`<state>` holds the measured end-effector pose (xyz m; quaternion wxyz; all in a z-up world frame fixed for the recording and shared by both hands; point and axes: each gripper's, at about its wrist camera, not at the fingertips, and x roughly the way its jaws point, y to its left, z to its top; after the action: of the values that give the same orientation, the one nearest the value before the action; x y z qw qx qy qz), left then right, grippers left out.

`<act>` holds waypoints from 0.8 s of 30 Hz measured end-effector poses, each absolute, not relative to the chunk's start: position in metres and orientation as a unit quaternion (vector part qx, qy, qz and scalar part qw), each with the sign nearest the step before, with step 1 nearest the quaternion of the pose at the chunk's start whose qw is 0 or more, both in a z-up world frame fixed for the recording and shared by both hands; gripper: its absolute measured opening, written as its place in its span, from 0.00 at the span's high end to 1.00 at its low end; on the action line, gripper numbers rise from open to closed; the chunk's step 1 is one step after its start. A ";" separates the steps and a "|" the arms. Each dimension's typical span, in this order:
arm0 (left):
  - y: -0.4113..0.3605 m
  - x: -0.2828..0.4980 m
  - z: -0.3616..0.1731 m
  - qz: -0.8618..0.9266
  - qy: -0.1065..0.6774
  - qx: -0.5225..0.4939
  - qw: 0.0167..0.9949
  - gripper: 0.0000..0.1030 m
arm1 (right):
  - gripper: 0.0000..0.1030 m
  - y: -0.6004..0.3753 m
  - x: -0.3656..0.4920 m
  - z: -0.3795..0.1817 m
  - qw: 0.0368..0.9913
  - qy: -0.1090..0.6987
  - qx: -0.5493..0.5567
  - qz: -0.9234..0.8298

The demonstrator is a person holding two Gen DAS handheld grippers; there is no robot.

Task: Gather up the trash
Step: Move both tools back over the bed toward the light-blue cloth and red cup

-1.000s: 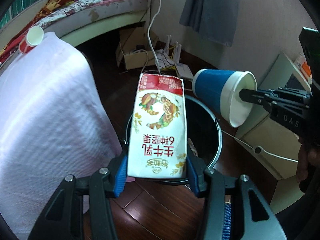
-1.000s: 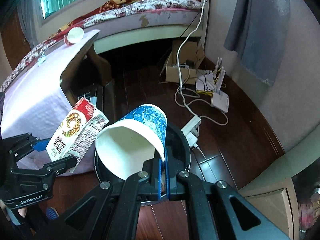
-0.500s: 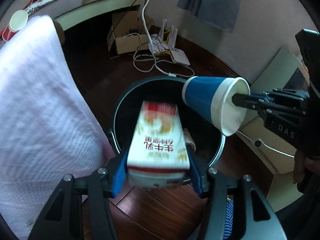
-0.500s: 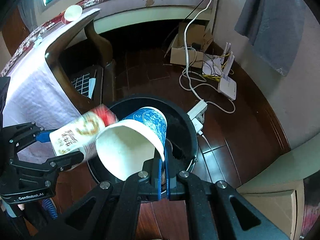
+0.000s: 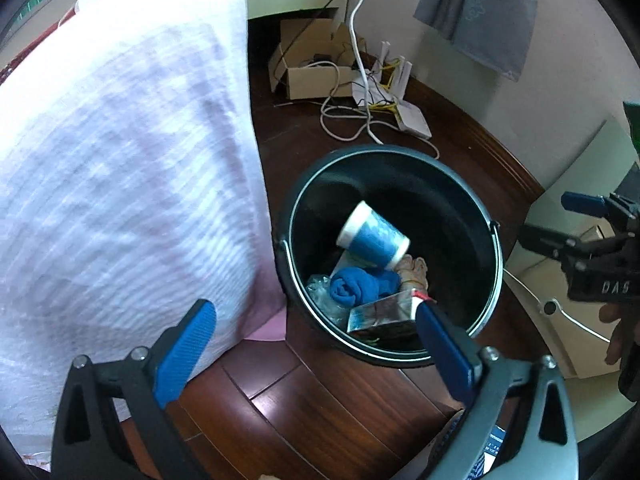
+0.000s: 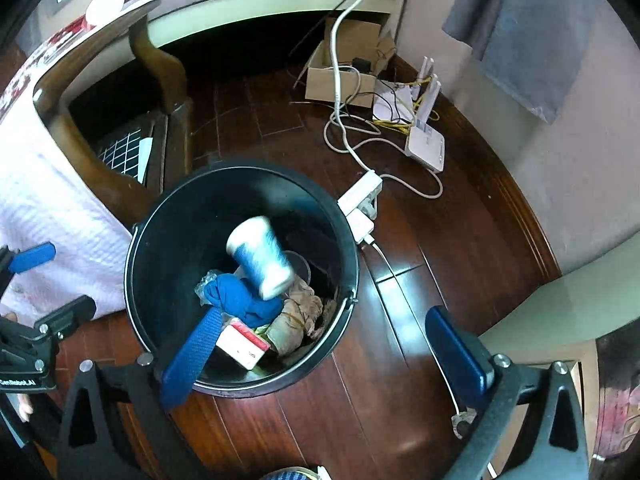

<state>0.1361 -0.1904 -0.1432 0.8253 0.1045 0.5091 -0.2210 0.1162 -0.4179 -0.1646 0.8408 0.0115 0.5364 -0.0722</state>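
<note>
One black bucket [image 5: 304, 200] stands on the floor below and ahead of both tongs. Inside it lie one blue paper cup [image 5: 374, 238], one milk carton [image 5: 382, 314], one rolled blue cloth [image 5: 354, 286], one crumpled brown wrapper [image 6: 298, 320] and one scrap of clear plastic [image 5: 320, 292]. Two tongs are in sight: the left gripper [image 5: 316, 354] and the right gripper [image 6: 324, 354], each with two blue pads spread wide and nothing between them. Beyond the bucket, farther ahead of the tongs, are one cardboard box [image 6: 340, 72], one white router [image 6: 426, 146] and one white power strip [image 6: 360, 196]. One paper cup [image 6: 105, 5] sits on the table, far ahead to the left.
</note>
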 end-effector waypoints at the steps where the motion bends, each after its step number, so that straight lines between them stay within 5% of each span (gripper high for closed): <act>1: -0.190 0.135 -0.142 -0.221 0.507 0.105 0.826 0.01 | 0.00 -0.415 0.116 -0.164 0.842 0.535 0.008 -0.071; 24: -0.158 0.115 -0.099 -0.202 0.466 0.104 0.855 0.01 | 0.00 -0.381 0.101 -0.112 0.875 0.483 -0.002 -0.038</act>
<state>0.1145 -0.1584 -0.0988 0.8552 0.1039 0.4661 -0.2016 0.1010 -0.3815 -0.1122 0.8748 -0.0017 0.4829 -0.0384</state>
